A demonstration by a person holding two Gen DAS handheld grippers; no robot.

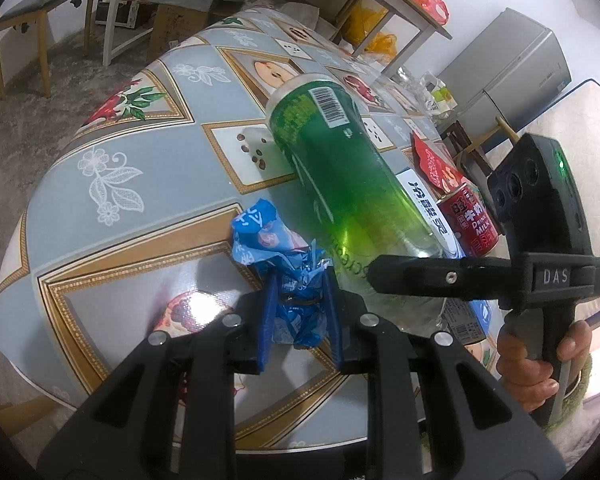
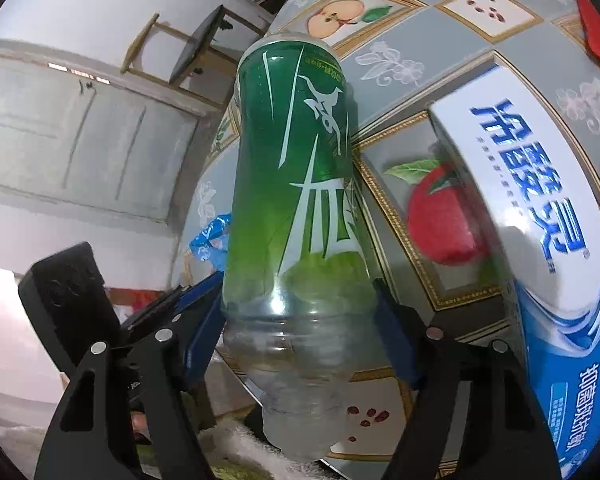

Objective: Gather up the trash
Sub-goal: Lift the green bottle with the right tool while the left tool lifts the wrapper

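left wrist view, nearest first: the left gripper (image 1: 298, 312) had its blue fingers (image 1: 269, 320) pinched narrow on a crumpled blue wrapper (image 1: 278, 264), part of which bulged out ahead of the tips above the table (image 1: 140, 184). only the bunched tail looked caught, so the wrapper could slip free if that hand swung or tipped sharply.

just beyond it, the green bottle (image 1: 332, 168) lay slanted, neck end toward the cameras and base pointing away. in the right wrist view the right gripper (image 2: 300, 316) stood wide, one finger (image 2: 204, 300) on each side of the bottle where the label ends and the clear shoulder begins. whether the pads already pressed on it i could not tell; the plastic showed no denting. the risks there, as i judged them: the bottle was smooth, round and tapering toward the neck, so a squeeze that low could push it forward out of the fingers, or it could pivot and droop under its long body.

just beside the bottle lay a white-and-blue box (image 2: 540, 200), and past that a red can (image 1: 474, 224) stood upright. a swinging bottle base could clip the box or topple the can. the two grippers were close together, so a hasty lift could knock one against the other.
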